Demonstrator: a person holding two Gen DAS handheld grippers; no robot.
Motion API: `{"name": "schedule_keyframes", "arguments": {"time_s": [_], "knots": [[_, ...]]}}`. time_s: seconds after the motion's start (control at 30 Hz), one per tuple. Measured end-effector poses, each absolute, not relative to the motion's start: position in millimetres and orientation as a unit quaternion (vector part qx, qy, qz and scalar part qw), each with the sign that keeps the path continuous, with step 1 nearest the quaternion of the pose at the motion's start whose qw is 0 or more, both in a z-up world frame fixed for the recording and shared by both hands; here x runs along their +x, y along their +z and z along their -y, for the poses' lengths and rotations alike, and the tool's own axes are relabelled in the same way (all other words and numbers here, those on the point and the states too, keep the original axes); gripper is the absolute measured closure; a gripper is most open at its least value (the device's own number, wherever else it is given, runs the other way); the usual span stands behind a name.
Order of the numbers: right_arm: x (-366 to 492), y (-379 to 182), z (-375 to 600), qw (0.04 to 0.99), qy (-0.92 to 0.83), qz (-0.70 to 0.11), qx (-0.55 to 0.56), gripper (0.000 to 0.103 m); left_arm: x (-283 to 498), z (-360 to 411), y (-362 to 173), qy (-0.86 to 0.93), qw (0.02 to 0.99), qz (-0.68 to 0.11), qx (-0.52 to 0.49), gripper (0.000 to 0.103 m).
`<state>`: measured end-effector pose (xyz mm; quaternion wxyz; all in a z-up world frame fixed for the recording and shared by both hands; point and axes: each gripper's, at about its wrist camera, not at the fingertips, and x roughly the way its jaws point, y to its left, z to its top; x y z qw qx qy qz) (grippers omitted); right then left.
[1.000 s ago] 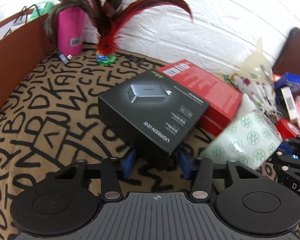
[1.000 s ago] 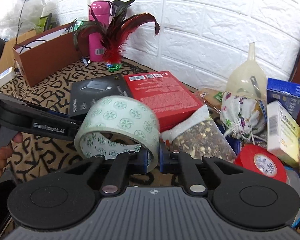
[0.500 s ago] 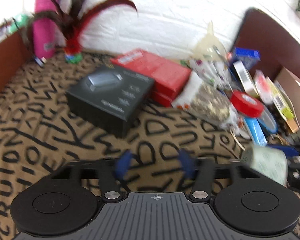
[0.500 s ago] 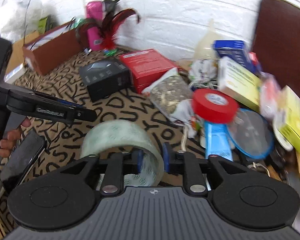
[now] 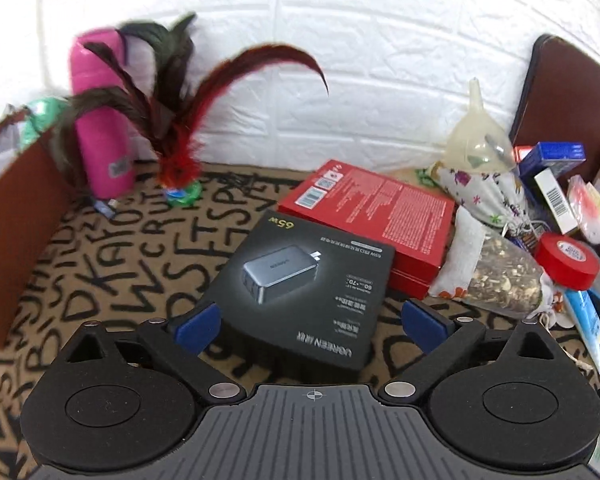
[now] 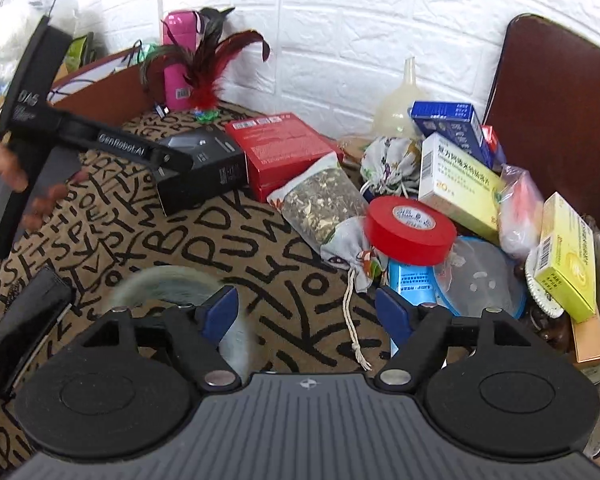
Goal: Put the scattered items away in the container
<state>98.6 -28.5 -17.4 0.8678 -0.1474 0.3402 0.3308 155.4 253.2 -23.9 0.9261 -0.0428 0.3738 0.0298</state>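
Above the black box, left gripper fingers opening.

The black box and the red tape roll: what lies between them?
In the left wrist view, between the black box and the red tape roll lie a red box and a clear herb bag.

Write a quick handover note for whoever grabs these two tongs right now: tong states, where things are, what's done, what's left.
Left tongs: opening, wide around the near corner of the black charger box, pads not touching it.
Right tongs: opening; the patterned tape roll lies blurred beside its left finger, not gripped.
Charger box leans on the red box on the lettered mat.
Piled at right: red tape, medicine boxes, pouches, funnel.
Done: nothing clearly placed.
Left: everything scattered.
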Motion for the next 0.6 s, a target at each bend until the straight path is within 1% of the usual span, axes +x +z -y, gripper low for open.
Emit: {"name": "schedule_keyframes", "arguments": {"time_s": [0.2,0.37,0.6], "knots": [[101.8,-28.0,15.7,0.853,0.345,-0.361,-0.151,0.025,174.0,-247.4,-34.9,0.015,0.932,-0.361,0.024,0.000],[99.3,-25.6,11.2,0.851,0.352,-0.361,-0.146,0.034,177.5,-239.8,-39.5,0.022,0.933,-0.354,0.058,0.000],[88.8,-22.0,5.0,0.831,0.391,-0.371,-0.137,0.034,188.4,-240.7,-42.7,0.012,0.928,-0.363,0.087,0.000]]}}
